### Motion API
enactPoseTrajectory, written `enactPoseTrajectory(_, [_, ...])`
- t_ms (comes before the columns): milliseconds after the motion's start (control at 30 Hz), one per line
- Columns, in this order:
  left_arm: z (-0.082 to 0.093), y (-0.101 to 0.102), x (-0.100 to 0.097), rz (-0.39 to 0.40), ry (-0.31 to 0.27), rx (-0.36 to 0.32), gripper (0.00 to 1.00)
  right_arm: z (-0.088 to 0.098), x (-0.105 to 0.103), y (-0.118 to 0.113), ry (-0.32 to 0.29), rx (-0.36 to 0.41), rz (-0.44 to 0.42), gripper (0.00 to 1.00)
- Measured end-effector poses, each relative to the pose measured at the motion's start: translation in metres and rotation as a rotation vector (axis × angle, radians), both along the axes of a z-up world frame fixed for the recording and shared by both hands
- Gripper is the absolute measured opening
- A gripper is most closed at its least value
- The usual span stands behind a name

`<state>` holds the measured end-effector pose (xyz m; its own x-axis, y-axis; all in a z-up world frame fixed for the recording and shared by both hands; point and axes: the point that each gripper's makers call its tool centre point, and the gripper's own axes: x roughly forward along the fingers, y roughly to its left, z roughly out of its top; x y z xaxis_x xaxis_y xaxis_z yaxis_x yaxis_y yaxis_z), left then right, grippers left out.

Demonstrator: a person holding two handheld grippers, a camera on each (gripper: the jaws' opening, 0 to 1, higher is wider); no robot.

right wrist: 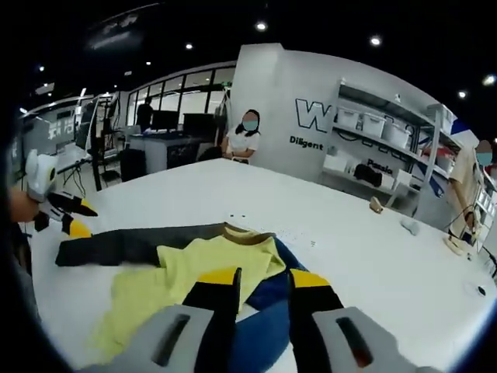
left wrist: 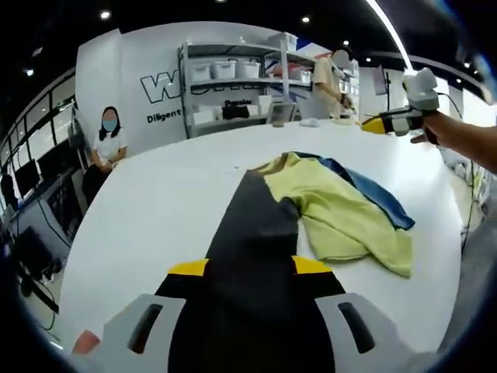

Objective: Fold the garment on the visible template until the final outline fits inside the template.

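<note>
- The garment (left wrist: 342, 214), a yellow top with a blue panel and a long dark-grey sleeve, lies crumpled at centre right of the left gripper view, on the white table (left wrist: 171, 186)
- In the right gripper view the same garment (right wrist: 210, 268) sits at lower centre, the dark-grey sleeve (right wrist: 132, 242) stretched flat toward the left edge of the frame
- The left gripper (left wrist: 250, 268) occupies the bottom centre of its own view; the dark sleeve (left wrist: 252, 233) runs down between its yellow-tipped jaws, which appear to be pinching it, though the contact itself is hidden by the cloth
- The left gripper (right wrist: 74, 217) also shows at the left edge of the right gripper view, at the sleeve's end
- The right gripper (right wrist: 260, 291) rises from the bottom of its view with jaws spread apart and nothing between them, hanging over the blue panel (right wrist: 268, 291)
- It appears too at the upper right of the left gripper view (left wrist: 380, 124), held well above the table
- No template outline is discernible under or around the cloth, so I cannot tell how the garment sits relative to it
- Risk, as I judge it: pulling the sleeve with one gripper alone could drag the whole bunched body across the smooth table instead of straightening it
- A thin single-layer pinch may slip free mid-pull, and the crumpled yellow folds could get trapped in the fold
</note>
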<state>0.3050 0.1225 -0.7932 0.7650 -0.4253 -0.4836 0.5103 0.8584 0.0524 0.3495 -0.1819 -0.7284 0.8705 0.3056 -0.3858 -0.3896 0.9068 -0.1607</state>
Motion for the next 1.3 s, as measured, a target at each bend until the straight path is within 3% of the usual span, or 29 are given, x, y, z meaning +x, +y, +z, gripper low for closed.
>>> enactPoseTrajectory(267, [0.003,0.005,-0.036,0.013,0.011,-0.029,0.45,-0.031,-0.067,0.034,0.075,-0.043,0.115,0.28])
enactPoseTrajectory(567, [-0.004,0.007,-0.072,0.020,0.047,-0.046,0.51,-0.056,-0.114,0.071,0.145,-0.056,0.200,0.29])
enactPoseTrajectory(833, [-0.001,0.006,-0.086,0.028,0.048,-0.058,0.51,-0.065,-0.133,0.088,0.170,-0.084,0.240,0.27])
enactPoseTrajectory(1000, [-0.023,0.013,-0.094,0.040,0.130,-0.034,0.52,-0.085,-0.142,0.092,0.216,-0.122,0.267,0.26])
enactPoseTrajectory(1067, [-0.029,0.017,-0.095,0.050,0.150,-0.017,0.52,-0.089,-0.144,0.096,0.217,-0.146,0.288,0.26])
enactPoseTrajectory(1100, [-0.036,0.021,-0.099,0.067,0.196,-0.007,0.52,-0.089,-0.144,0.096,0.220,-0.146,0.290,0.26])
enactPoseTrajectory(1300, [-0.057,0.021,-0.108,0.044,0.283,0.033,0.47,-0.098,-0.136,0.094,0.241,-0.166,0.296,0.21])
